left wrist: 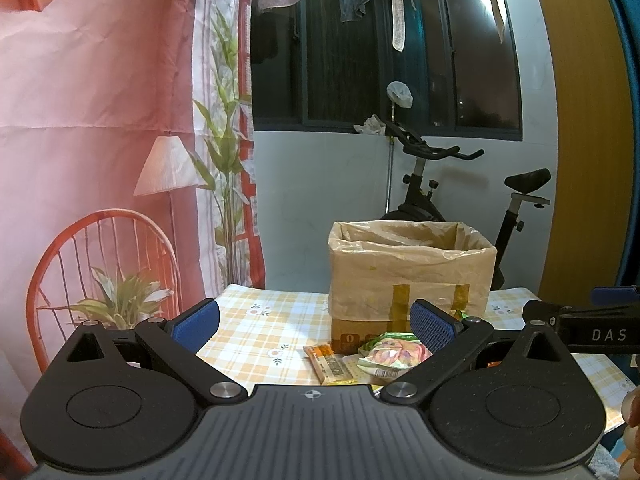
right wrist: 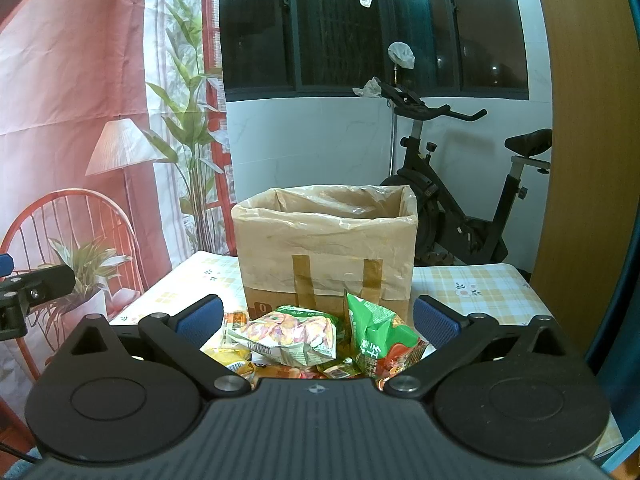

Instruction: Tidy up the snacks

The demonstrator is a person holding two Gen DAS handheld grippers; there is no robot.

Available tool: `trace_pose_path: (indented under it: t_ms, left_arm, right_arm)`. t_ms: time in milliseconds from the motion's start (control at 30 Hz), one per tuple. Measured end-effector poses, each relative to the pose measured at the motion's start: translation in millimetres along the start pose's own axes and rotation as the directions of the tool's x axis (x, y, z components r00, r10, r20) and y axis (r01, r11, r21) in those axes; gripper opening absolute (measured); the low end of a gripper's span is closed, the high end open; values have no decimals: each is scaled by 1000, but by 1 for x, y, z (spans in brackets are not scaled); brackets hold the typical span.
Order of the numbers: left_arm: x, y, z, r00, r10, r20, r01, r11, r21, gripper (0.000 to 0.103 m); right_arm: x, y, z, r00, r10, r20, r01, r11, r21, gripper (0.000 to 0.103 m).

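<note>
We hold the left tool point(left wrist: 314, 322) with its blue pads spread wide and nothing between them, hovering low over the desk point(left wrist: 256, 332). Just ahead, at about one o'clock, lie the orange bar wrapper point(left wrist: 330, 364) and the pale crumpled snack pack point(left wrist: 394, 354), both flat on the checked cloth. The right tool point(right wrist: 316, 324) is likewise parted and empty, and right under its nose sits the heap: the pale pack point(right wrist: 288, 334) at eleven o'clock, the green bag point(right wrist: 378, 332) tilted up at one. Beyond, at twelve, stands the lined cardboard box point(right wrist: 326, 248), mouth open, likely so snacks can drop straight in. We judge the sorting barely begun, with the box looking empty from here.
</note>
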State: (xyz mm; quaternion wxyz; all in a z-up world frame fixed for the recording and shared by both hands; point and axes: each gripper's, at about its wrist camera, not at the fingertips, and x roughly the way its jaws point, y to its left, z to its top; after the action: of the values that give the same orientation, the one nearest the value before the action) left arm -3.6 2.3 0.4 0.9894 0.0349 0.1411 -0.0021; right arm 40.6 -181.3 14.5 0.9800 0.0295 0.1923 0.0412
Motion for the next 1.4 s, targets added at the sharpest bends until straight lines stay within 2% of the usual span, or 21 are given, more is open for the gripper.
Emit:
trace_pose_path:
  t_ms: [1400]
  left_arm:
    - [0,-1,-3,1000,1,3,-1,1000,-7,102]
  right_arm:
    - [1,-1,0,1000,9,1,-9,1000,9,103]
